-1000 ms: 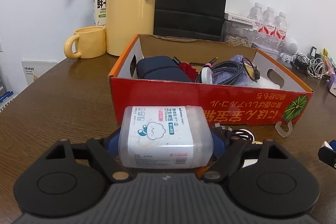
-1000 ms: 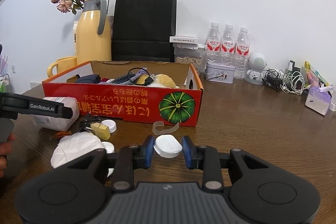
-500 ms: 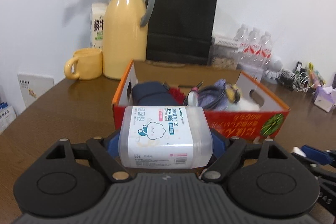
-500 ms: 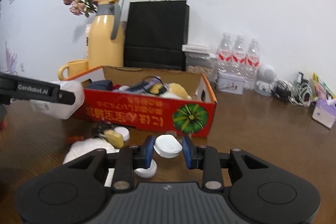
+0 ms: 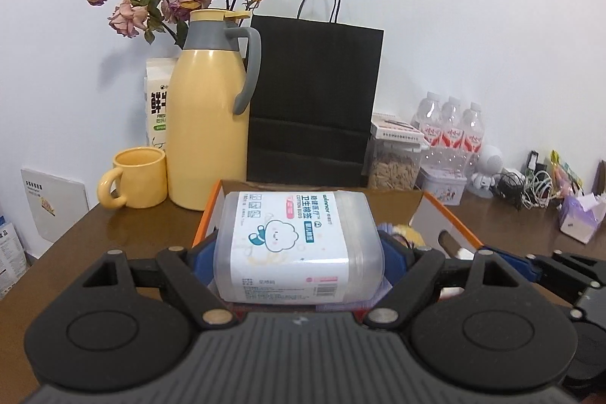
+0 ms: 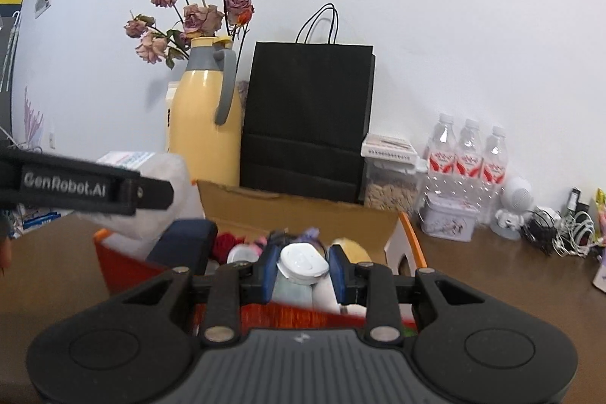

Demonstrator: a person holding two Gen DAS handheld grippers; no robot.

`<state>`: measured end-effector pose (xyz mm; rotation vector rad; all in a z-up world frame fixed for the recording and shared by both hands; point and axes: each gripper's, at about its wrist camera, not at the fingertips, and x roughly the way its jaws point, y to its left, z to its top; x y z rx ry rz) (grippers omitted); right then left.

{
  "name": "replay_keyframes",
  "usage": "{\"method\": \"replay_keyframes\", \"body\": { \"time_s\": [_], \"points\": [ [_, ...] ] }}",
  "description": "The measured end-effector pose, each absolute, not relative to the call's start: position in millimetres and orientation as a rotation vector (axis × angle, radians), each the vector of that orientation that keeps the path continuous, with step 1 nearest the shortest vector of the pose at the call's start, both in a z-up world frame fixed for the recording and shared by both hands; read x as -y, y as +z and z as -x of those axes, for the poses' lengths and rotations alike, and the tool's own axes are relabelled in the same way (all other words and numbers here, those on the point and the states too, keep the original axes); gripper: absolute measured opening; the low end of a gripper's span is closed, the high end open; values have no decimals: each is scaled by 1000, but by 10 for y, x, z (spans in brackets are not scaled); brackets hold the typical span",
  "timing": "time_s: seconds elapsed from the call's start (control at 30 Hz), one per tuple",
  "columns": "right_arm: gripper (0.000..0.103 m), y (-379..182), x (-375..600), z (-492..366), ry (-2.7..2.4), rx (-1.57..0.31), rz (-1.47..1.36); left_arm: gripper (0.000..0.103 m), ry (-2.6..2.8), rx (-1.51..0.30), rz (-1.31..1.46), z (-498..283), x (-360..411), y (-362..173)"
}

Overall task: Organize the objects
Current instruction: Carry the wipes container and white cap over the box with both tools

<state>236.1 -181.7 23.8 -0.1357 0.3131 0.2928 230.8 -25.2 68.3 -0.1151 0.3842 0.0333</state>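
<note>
Both grippers are up over the cardboard box [image 6: 288, 205] right now, each with something clamped in it.

Left gripper [image 5: 299, 258]: jaws spread wide but not empty, squeezing a clear plastic cotton swab box [image 5: 297, 247] by its two ends. The tub lies flat, label up, dead centre in the lower half of the left wrist view, and it hides most of the carton behind it. The tool tilts a bit downward, aimed toward the yellow thermos jug [image 5: 210, 124] and the black paper bag [image 5: 314, 101] at the back wall.

Right gripper [image 6: 301, 267]: narrow grip, blue pads pinching a small white cap [image 6: 303, 262] between them, bottom centre of its frame. It hangs above the box's open top, where a dark blue pouch [image 6: 181, 239] and some other bits lie; can't make out most of them. This one also angles slightly down.

In the right wrist view the left gripper's black finger pokes in from the left edge with the tub behind it, blurry. Yellow mug [image 5: 134, 182] sits at the left, on the wooden table [image 5: 94, 245].
</note>
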Motion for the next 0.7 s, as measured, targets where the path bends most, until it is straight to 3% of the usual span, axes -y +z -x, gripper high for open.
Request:
{"method": "replay_keyframes", "body": {
  "time_s": [0.7],
  "points": [
    [28,151,1772,-3442,303,-348,63,83,65,-448,157,-3411,168,423]
  ]
}}
